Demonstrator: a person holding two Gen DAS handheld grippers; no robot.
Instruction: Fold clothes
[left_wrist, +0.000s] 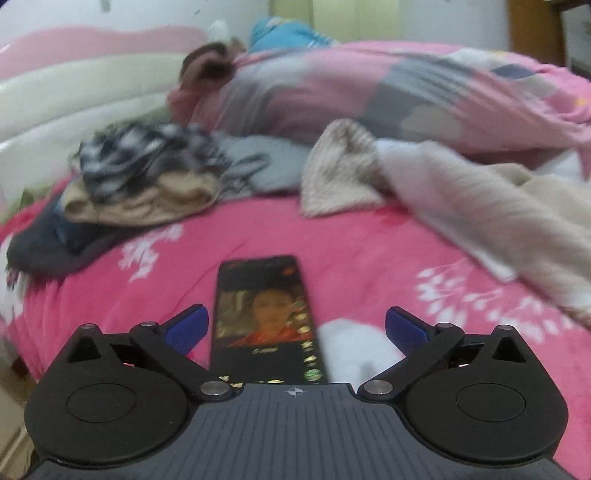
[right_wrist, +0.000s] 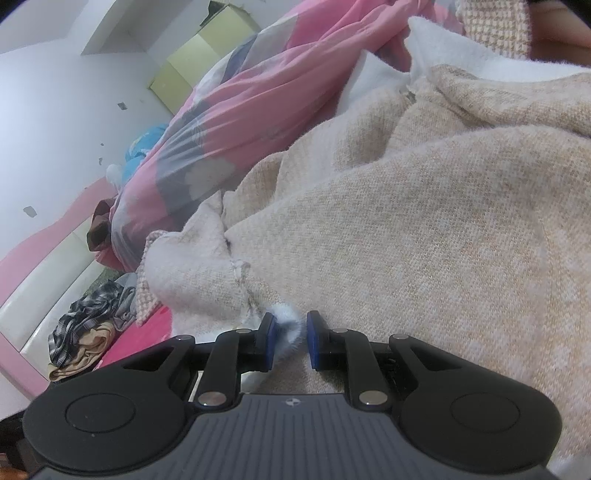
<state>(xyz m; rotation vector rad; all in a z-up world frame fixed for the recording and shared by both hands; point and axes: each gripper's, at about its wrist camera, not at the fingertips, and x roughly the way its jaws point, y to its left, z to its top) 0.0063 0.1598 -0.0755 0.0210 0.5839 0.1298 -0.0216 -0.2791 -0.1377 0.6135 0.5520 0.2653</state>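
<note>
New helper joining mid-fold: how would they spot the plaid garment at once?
Start at the pink bed and go toward the white headboard. A small heap lies there; the plaid garment tops it, the only black-and-white check, above tan cloth.

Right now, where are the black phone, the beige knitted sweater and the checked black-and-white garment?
black phone (left_wrist: 264, 317): left wrist view, screen.
beige knitted sweater (right_wrist: 424, 229): right wrist view, body.
checked black-and-white garment (left_wrist: 136, 155): left wrist view, crumpled top.

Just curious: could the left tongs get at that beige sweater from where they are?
Probably yes. The left tongs are open and empty, with only a phone lying below them; bare pink bedspread leads to the beige sweater.
</note>
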